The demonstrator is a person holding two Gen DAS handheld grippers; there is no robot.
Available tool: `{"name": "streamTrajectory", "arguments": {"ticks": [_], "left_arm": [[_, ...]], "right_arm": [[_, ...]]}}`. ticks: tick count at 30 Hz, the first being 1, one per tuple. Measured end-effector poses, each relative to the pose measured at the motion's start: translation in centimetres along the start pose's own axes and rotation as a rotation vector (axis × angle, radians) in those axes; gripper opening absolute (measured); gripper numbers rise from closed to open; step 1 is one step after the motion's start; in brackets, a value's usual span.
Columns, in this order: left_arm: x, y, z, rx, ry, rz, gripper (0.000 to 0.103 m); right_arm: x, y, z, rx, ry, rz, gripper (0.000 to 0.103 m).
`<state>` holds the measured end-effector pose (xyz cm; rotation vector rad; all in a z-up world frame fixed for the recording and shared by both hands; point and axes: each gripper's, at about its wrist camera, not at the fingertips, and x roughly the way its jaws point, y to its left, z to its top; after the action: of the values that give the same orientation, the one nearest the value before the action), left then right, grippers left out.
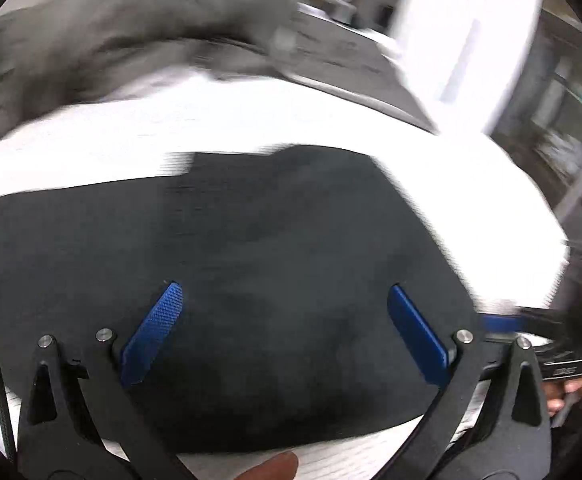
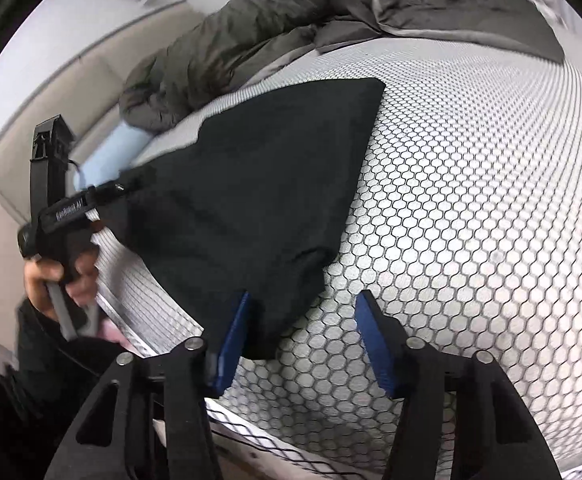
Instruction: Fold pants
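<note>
Black pants (image 2: 251,184) are laid folded on a bed (image 2: 471,200) with a honeycomb cover. The right tool (image 2: 301,300) is held half open at their near corner, gripping nothing. The left tool (image 1: 285,292) is spread wide above the cloth; the view is blurred, so contact is uncertain. A careless pinch may drag the fold apart.

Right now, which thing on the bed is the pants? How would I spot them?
Find the big mattress with the honeycomb pattern. A rumpled grey-green duvet lies along its far side; nearer the camera lies a flat, dark shape, the pants, folded. They are the only smooth, almost black thing there, with one corner reaching between the blue fingers of the right gripper.
</note>
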<state>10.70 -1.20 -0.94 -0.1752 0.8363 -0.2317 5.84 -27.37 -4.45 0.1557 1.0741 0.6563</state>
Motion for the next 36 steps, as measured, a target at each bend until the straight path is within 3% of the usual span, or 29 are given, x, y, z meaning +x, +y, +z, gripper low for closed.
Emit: {"name": "streamTrajectory", "arguments": {"ticks": [2, 3, 4, 6, 11, 15, 17, 19, 21, 23, 24, 26, 27, 31, 34, 36], "left_arm": [[2.9, -2.5, 0.5, 0.022, 0.078, -0.064, 0.102], [4.5, -3.5, 0.5, 0.023, 0.114, -0.077, 0.102], [5.7, -4.0, 0.3, 0.029, 0.138, -0.049, 0.102], [7.4, -4.6, -0.1, 0.064, 0.159, 0.044, 0.102], [7.5, -4.0, 0.1, 0.03, 0.142, 0.05, 0.102], [5.6, -4.3, -0.1, 0.028, 0.101, 0.033, 0.102], [4.2, -5.8, -0.8, 0.084, 0.066, -0.015, 0.102], [3.6, -8.1, -2.6, 0.199, 0.051, -0.012, 0.102], [4.2, -10.2, -4.8, 0.331, 0.074, 0.077, 0.102], [4.2, -10.6, -6.1, 0.382, 0.067, 0.105, 0.102], [3.8, -10.2, -6.3, 0.38, 0.086, 0.071, 0.102], [2.5, -8.6, -5.9, 0.35, 0.131, -0.015, 0.102], [1.2, -6.9, -5.1, 0.309, 0.116, -0.04, 0.102], [-2.3, 1.8, -0.7, 0.081, 0.022, 0.004, 0.102], [-2.3, 9.6, 2.7, -0.181, 0.018, 0.031, 0.093], [-1.3, 13.6, 4.7, -0.259, 0.052, 0.001, 0.092]], "right_arm": [[0.0, -0.9, 0.0, 0.068, -0.003, 0.039, 0.044], [0.9, -0.9, 0.5, 0.101, 0.0, 0.064, 0.033], [1.2, -1.2, 0.5, 0.131, 0.001, 0.087, 0.019], [2.0, -1.3, 0.5, 0.163, 0.016, 0.118, 0.008], [-0.4, -1.3, -2.2, 0.224, 0.004, 0.2, 0.001], [-1.6, 0.2, -3.7, 0.163, 0.049, 0.139, 0.001], [-3.1, 0.4, -3.6, 0.154, 0.016, 0.086, 0.005], [-4.7, 0.2, -2.8, 0.152, -0.061, 0.029, 0.021], [-5.5, -0.1, -1.2, 0.15, -0.119, -0.046, 0.038], [-4.5, -0.4, 0.8, 0.137, -0.128, -0.081, 0.043], [-3.5, -0.5, 1.8, 0.131, -0.115, -0.09, 0.044], [-1.2, -0.7, 3.6, 0.126, -0.082, -0.103, 0.044], [-0.2, -1.0, 4.3, 0.125, -0.064, -0.103, 0.044], [2.6, -2.3, 6.4, 0.151, -0.037, -0.099, 0.044], [2.6, -2.0, 7.5, 0.132, -0.05, -0.102, 0.046], [2.4, -1.9, 7.3, 0.125, -0.053, -0.091, 0.047]]}}
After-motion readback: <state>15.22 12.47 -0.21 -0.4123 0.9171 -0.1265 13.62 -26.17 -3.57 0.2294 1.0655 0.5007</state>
